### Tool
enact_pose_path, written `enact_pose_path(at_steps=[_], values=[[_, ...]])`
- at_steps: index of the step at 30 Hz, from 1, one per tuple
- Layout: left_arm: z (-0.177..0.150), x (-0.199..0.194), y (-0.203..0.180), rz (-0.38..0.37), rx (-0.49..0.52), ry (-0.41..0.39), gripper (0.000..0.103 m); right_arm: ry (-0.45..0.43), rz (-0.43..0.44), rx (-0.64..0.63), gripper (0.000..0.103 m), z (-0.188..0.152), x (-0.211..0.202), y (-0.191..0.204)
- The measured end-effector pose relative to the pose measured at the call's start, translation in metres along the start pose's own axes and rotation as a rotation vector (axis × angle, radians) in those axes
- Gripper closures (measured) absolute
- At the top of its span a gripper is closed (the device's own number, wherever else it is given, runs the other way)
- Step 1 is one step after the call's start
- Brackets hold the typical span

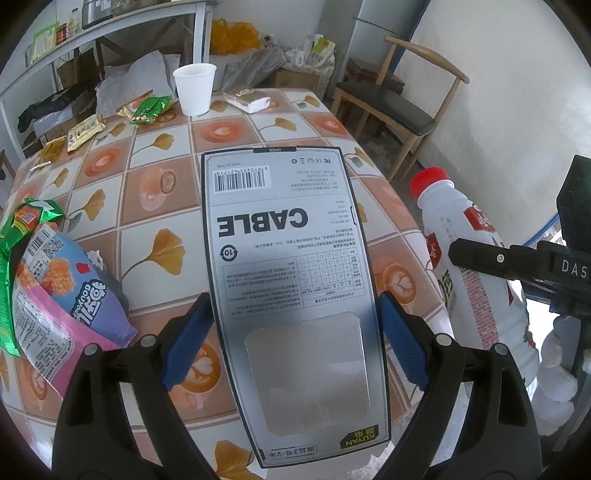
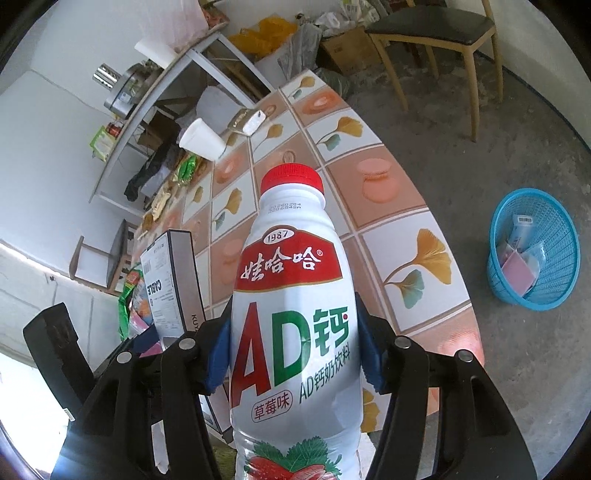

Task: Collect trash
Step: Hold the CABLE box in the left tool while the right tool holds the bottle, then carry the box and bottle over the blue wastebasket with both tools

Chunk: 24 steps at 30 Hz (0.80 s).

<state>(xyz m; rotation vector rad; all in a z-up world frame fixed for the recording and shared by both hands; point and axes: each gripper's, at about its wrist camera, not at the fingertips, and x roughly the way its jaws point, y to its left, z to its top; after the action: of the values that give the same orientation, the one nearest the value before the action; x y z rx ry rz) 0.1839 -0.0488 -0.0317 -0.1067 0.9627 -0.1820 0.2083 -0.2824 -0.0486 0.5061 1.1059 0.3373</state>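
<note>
Left claw [image 1: 295, 328]: blue pads [image 1: 188, 339] clamped on both long edges of the cable box [image 1: 288, 258], grey, "CABLE" print and barcode facing the camera, box held above the tiled surface [image 1: 155, 192]. Right claw [image 2: 293, 350]: closed around the body of the white bottle [image 2: 295, 317], red cap up, "AD" label toward the lens. From the left wrist view the bottle sits just right of the box, off the surface edge. Snack bags [image 1: 55, 280] lie near left on the surface, one purple-pink, one green, overlapping. Farther back: white paper cup [image 1: 195, 88] upright, green wrappers [image 1: 149, 109] beside it, a small yellow packet [image 1: 83, 131] to their left, a white packet [image 1: 248, 99] right of the cup. On the floor right of the surface, blue mesh basket [image 2: 533, 249] with a few flat packets inside. Wooden chair [image 1: 399, 99] beyond the far corner. Shelf unit [image 1: 103, 33] against the back wall, loaded with clutter.
</note>
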Motion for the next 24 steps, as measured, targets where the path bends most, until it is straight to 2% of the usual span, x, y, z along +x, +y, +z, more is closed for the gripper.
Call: enact_pose_path(at_steps=[12, 19, 24], values=[[0.008, -0.014, -0.021, -0.035, 0.051, -0.028, 0.018, -0.089, 0.01, 0.045, 0.047, -0.002, -0.037, -0.021], [0.032, -0.015, -0.068, -0.176, 0.145, -0.012, 0.018, -0.249, -0.043, 0.203, 0.047, -0.012, -0.104, -0.086], [0.047, 0.003, -0.113, -0.256, 0.227, 0.043, 0.018, -0.344, -0.114, 0.339, 0.047, -0.035, -0.146, -0.141]])
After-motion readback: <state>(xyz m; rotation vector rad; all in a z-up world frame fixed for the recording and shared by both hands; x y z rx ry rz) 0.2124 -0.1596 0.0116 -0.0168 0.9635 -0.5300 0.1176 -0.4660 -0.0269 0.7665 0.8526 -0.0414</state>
